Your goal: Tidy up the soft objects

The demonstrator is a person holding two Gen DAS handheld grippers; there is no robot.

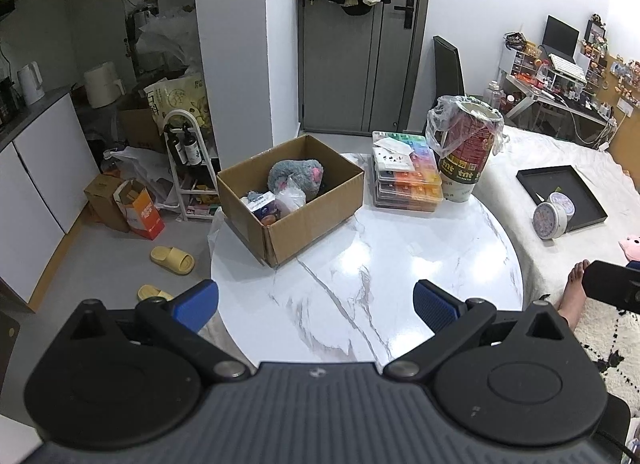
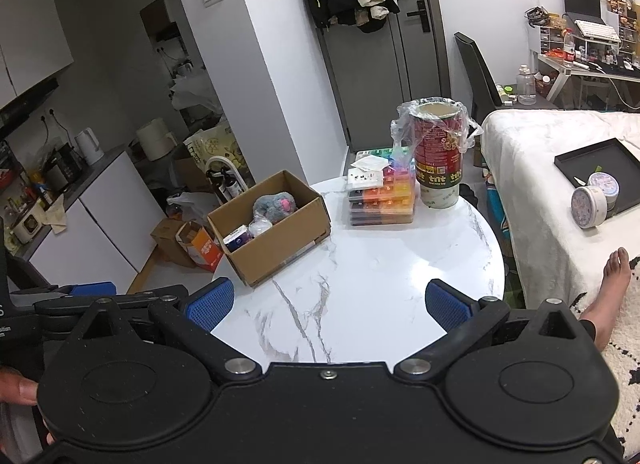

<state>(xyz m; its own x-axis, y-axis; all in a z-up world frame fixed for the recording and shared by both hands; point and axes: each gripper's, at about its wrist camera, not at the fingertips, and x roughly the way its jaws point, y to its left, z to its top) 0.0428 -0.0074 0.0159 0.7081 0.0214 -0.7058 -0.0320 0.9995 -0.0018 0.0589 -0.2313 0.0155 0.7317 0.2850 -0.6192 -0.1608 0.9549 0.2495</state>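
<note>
- Hovering over the near edge of the round marble table (image 1: 360, 248), the left gripper (image 1: 316, 298) has its blue pads spread wide with nothing between them
- the right gripper (image 2: 328, 300) hangs beside it over the same near edge, fingers just as far apart and equally empty
- the cardboard box (image 1: 316, 208) is the landmark: it sits open on the table's far left part, well apart from both grippers
- inside the box, toward its back, lies a grey plush toy (image 1: 296, 176) with a pink patch; in front of the toy are a clear bag of something pale (image 1: 290, 198) and a small blue-and-white pack (image 1: 262, 204), with what looks like an orange item below it, too hidden to name
- to the right of the box stands a stack of coloured plastic cases (image 1: 408, 180), and just right of that a tall paper cup (image 1: 468, 152) lined with a plastic bag; neither looks soft
- the tabletop in front of the box is bare, so nothing soft is waiting there
- far right of the box, off the table on the bed, a bit of pink plush (image 1: 630, 246) shows at the edge of the left wrist view, near a black tray (image 1: 560, 174) and round tins (image 1: 550, 220)
- my guess: the sorting is mostly or wholly done, since the soft things in sight are already boxed; that pink plush may be the one item left, though I cannot tell if it belongs to the job
</note>
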